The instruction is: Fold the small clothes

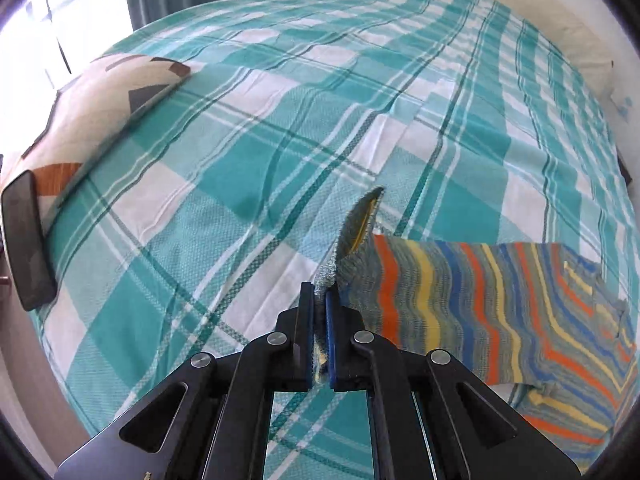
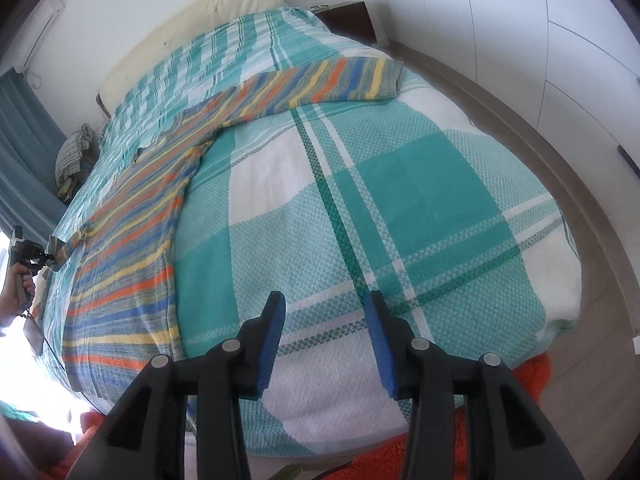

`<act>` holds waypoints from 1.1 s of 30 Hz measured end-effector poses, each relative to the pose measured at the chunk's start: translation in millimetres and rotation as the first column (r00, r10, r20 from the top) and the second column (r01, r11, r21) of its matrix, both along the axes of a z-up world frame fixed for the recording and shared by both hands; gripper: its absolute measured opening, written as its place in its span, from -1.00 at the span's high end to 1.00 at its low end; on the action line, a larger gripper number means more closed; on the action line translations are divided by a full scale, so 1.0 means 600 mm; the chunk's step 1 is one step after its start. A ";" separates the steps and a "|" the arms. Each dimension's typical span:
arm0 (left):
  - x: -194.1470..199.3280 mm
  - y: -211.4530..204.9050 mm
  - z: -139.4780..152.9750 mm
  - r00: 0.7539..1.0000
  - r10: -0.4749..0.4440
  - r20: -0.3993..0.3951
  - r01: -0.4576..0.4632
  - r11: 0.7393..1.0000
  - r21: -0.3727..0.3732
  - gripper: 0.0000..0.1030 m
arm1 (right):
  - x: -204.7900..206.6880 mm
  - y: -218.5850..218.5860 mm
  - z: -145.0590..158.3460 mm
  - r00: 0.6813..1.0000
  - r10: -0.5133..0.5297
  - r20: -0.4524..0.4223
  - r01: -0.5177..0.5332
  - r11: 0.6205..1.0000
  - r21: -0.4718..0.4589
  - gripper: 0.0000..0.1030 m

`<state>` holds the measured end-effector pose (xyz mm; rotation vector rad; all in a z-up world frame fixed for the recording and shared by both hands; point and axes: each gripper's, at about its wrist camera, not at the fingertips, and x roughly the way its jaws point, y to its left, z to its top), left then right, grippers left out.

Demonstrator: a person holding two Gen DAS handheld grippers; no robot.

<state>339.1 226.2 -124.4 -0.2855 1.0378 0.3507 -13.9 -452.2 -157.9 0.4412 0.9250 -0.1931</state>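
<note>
Left wrist view: left hand-held gripper (image 1: 319, 300) clamps the striped sweater's (image 1: 480, 312) sleeve; right hand-held gripper (image 2: 326, 320) gapes empty.

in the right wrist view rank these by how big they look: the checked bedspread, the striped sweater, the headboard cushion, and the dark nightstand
1. checked bedspread
2. striped sweater
3. headboard cushion
4. dark nightstand

The last two sit far from the camera, so their true sizes are unsure.

Wide open bedspread (image 2: 400, 184) ahead of the right gripper (image 2: 326, 344), nothing lying on it out to the bed's right edge. The striped sweater (image 2: 132, 248) stretches along the left side up toward the headboard. Near the left edge, a patterned pillow (image 1: 96, 108) and a dark phone (image 1: 26, 240) block the way.
</note>
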 end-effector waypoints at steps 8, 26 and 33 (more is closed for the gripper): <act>-0.005 -0.001 -0.071 0.998 0.008 -0.067 -0.009 1.000 -0.013 0.89 | 0.025 0.012 -0.010 0.999 0.034 -0.042 -0.036 0.998 -0.051 0.18; -0.386 -0.187 -0.074 0.820 -0.572 0.010 0.555 0.793 -0.250 -0.46 | 0.029 0.105 0.018 0.904 0.428 -0.019 -0.410 0.876 0.253 -0.39; -0.423 -0.274 -0.088 0.733 -0.680 -0.004 0.661 0.715 -0.228 0.92 | 0.048 0.194 -0.051 0.848 0.515 -0.130 -0.477 0.846 0.239 0.26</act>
